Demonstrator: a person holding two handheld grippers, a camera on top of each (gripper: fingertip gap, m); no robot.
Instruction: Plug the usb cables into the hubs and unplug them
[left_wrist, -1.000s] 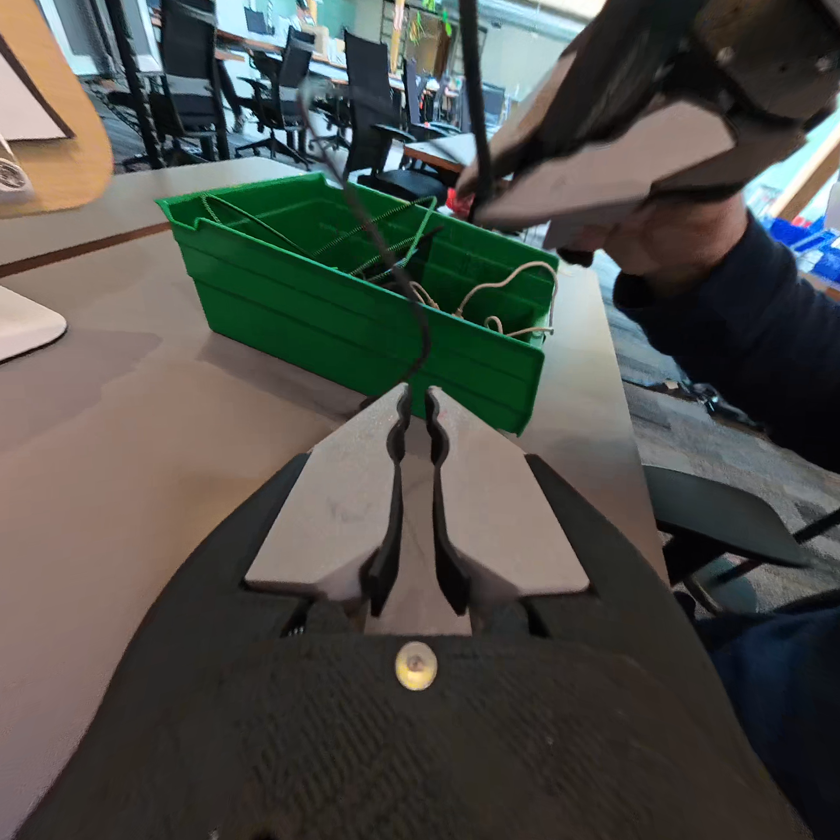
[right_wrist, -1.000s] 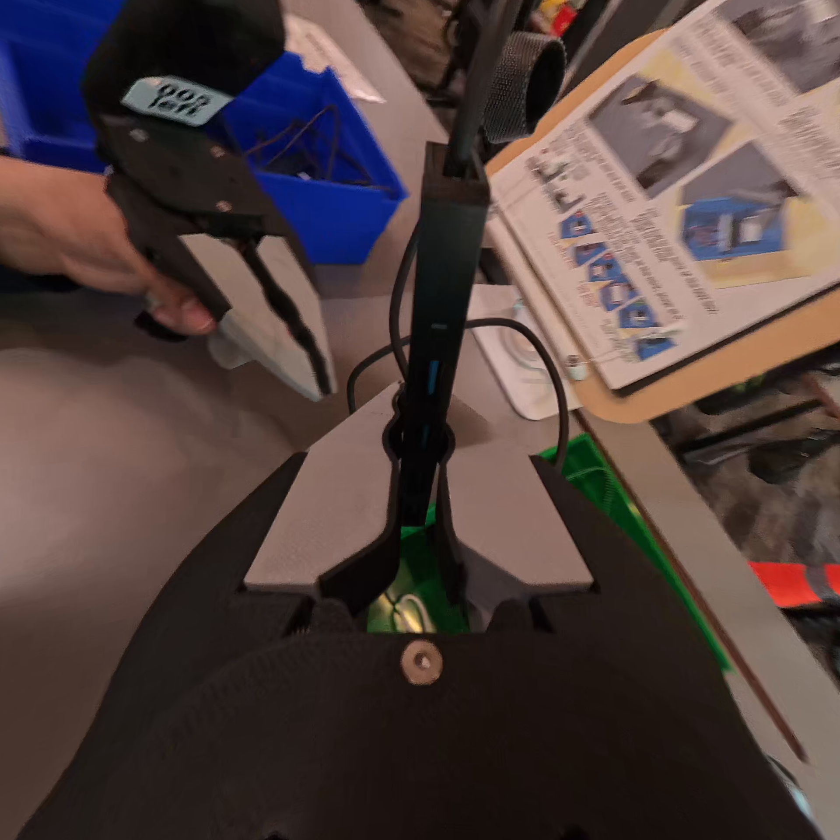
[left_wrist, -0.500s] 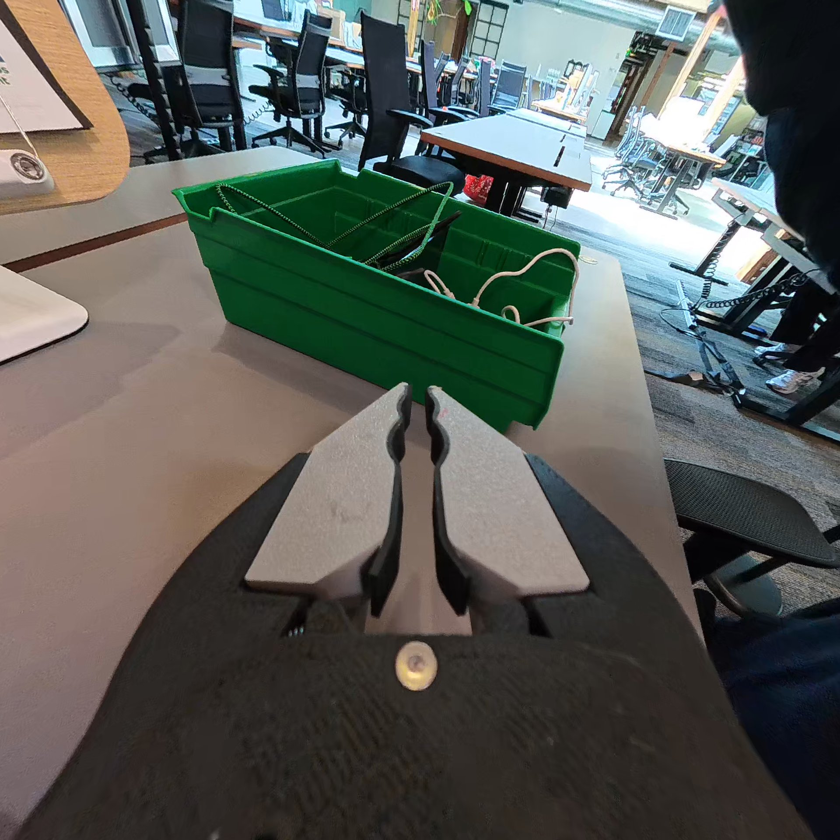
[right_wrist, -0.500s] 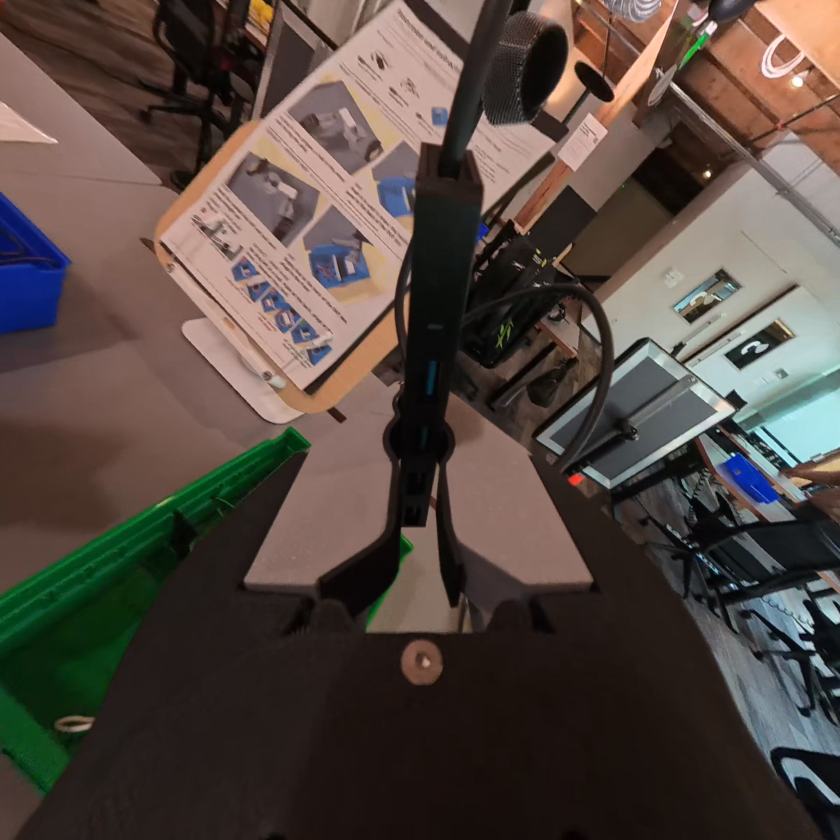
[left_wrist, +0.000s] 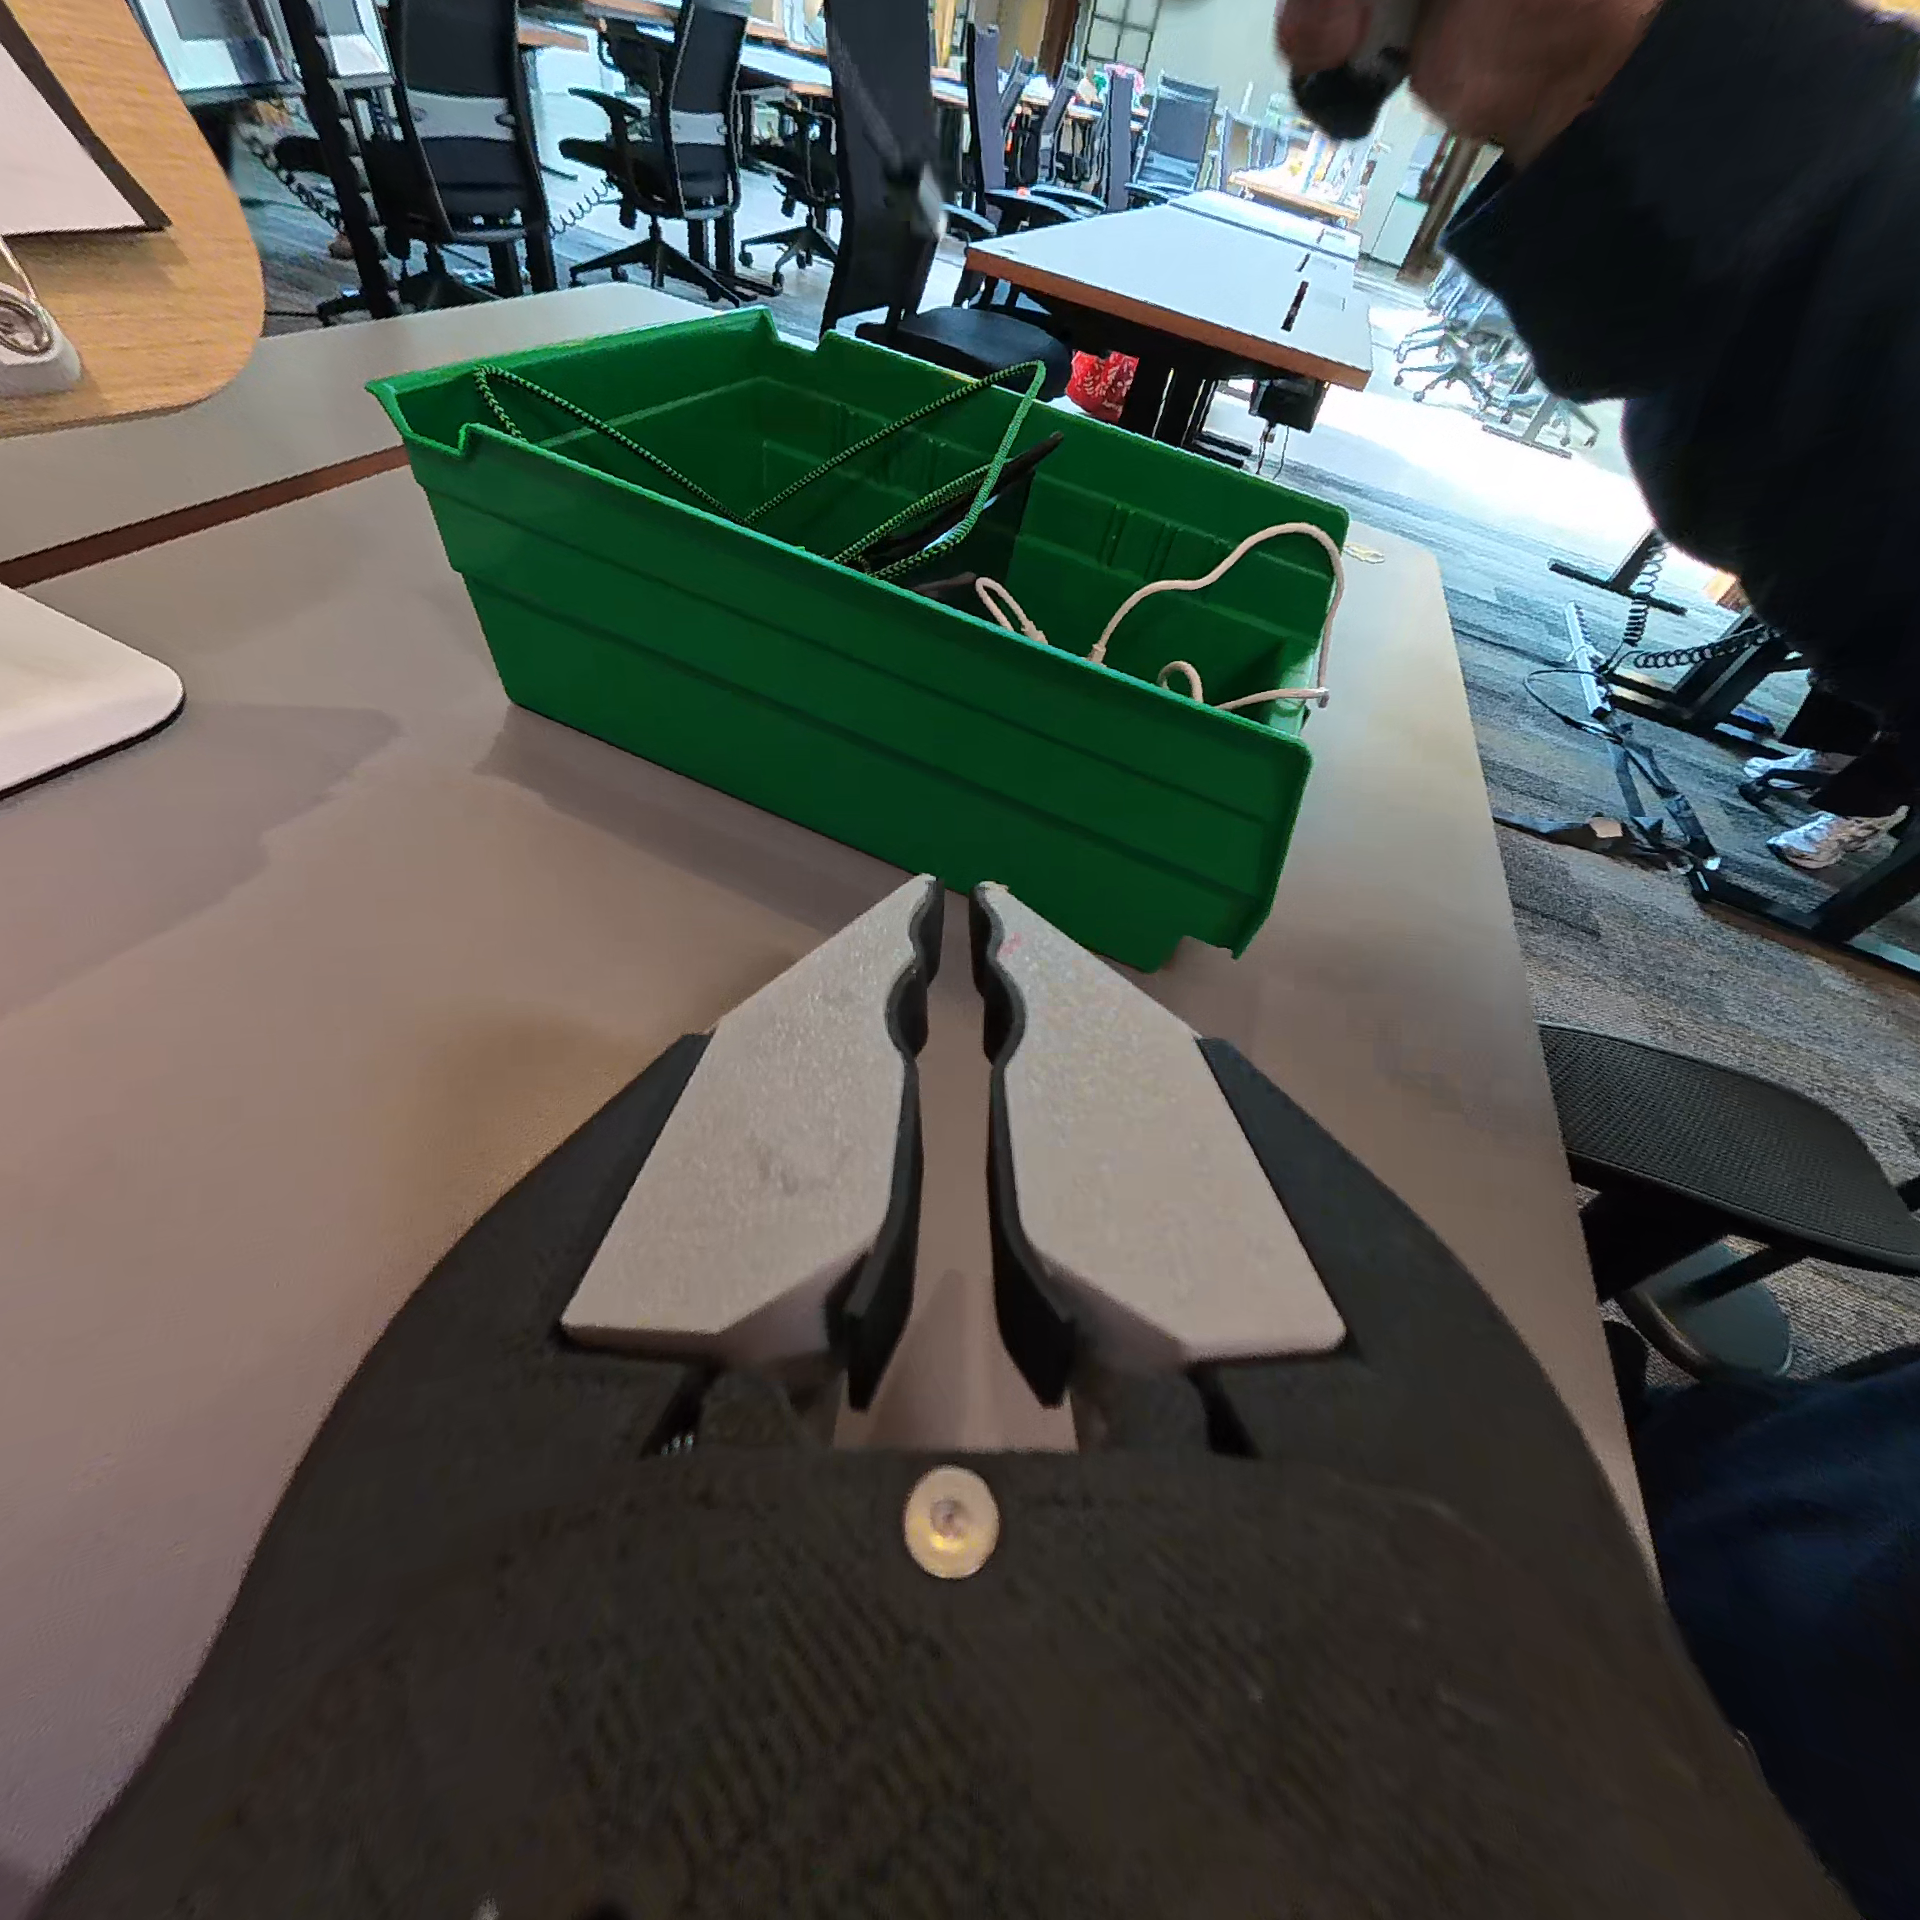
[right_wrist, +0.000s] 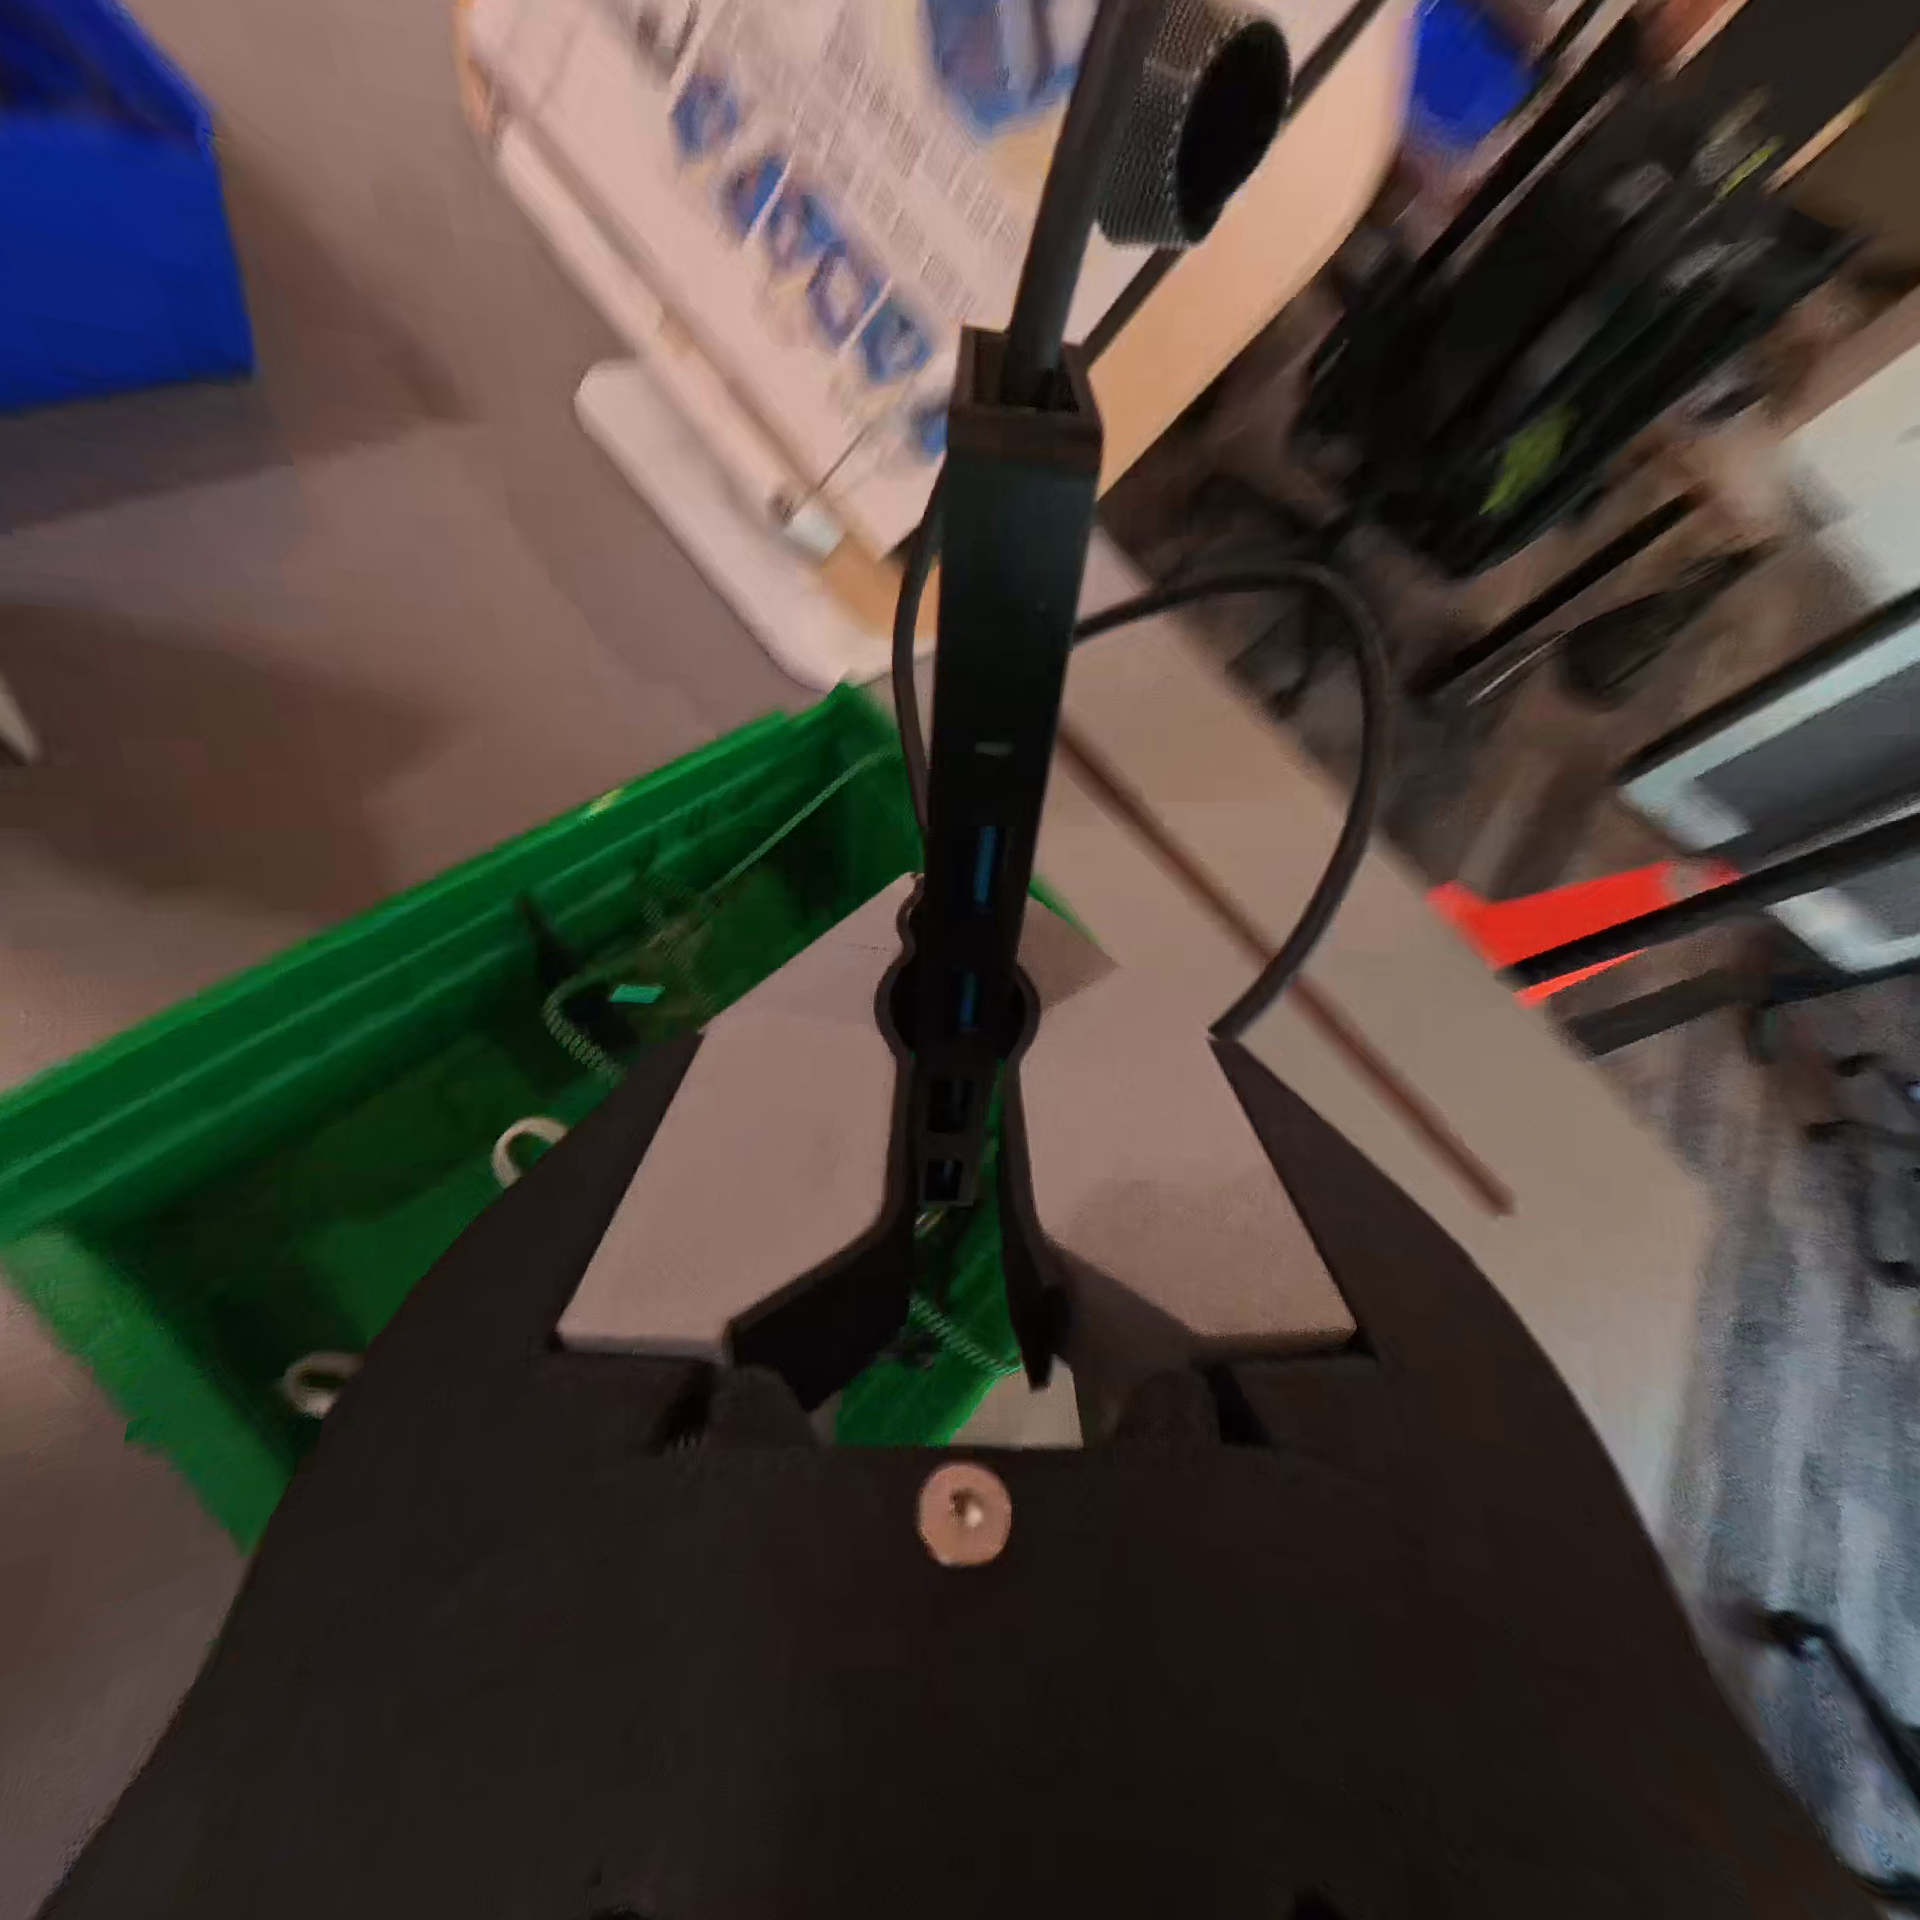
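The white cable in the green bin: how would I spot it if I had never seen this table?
Look at the grey table and find the long green bin lying on it. At the bin's right-hand end, as the left wrist view shows it, a thin white cable loops up above the rim. The other cords in the bin are green-and-black braided or plain black; this is the only pale one.

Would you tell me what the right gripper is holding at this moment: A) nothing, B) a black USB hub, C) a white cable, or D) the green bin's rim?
B: the right gripper is clamped on the slim black USB hub, above the green bin.
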